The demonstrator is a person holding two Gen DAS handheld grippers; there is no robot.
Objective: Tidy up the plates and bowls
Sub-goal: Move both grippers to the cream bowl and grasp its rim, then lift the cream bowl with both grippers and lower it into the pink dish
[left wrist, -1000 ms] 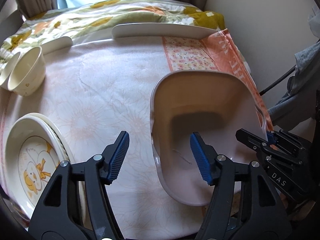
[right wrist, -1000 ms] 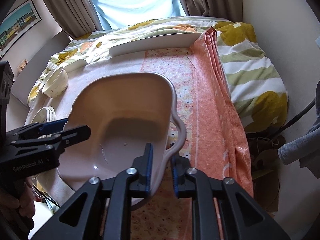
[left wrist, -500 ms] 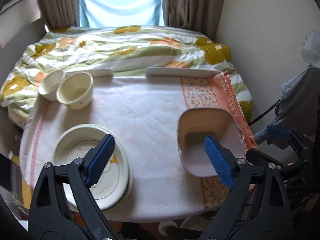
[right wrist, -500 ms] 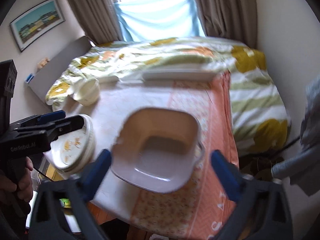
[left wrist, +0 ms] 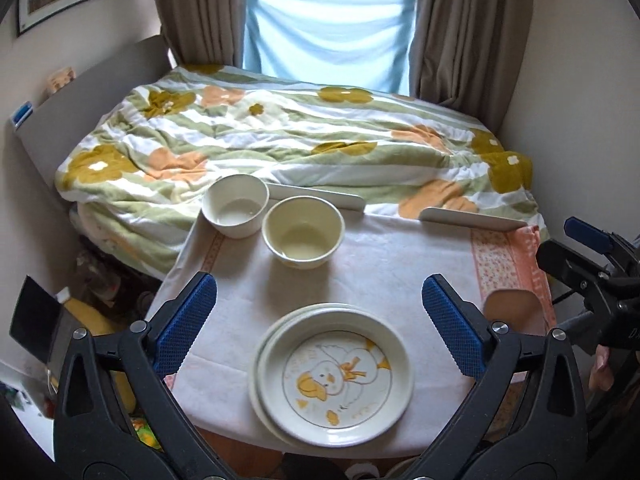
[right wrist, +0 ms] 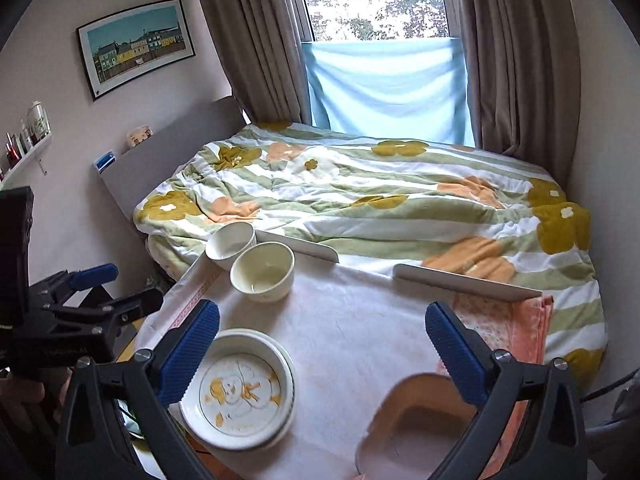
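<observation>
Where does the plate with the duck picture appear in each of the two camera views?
Left wrist: duck plate at bottom centre, between the open fingers.
Right wrist: duck plate at lower left, behind the left finger.
Shared landmark: the nearer cream bowl beyond it.

1. You'll find no legible brand or number anywhere — the pale lettering on the left hand-held gripper [right wrist: 80, 320], seen from the right wrist, is too blurred to read.
2. The duck plate [left wrist: 336, 376] carries a drawing only — no words.
</observation>
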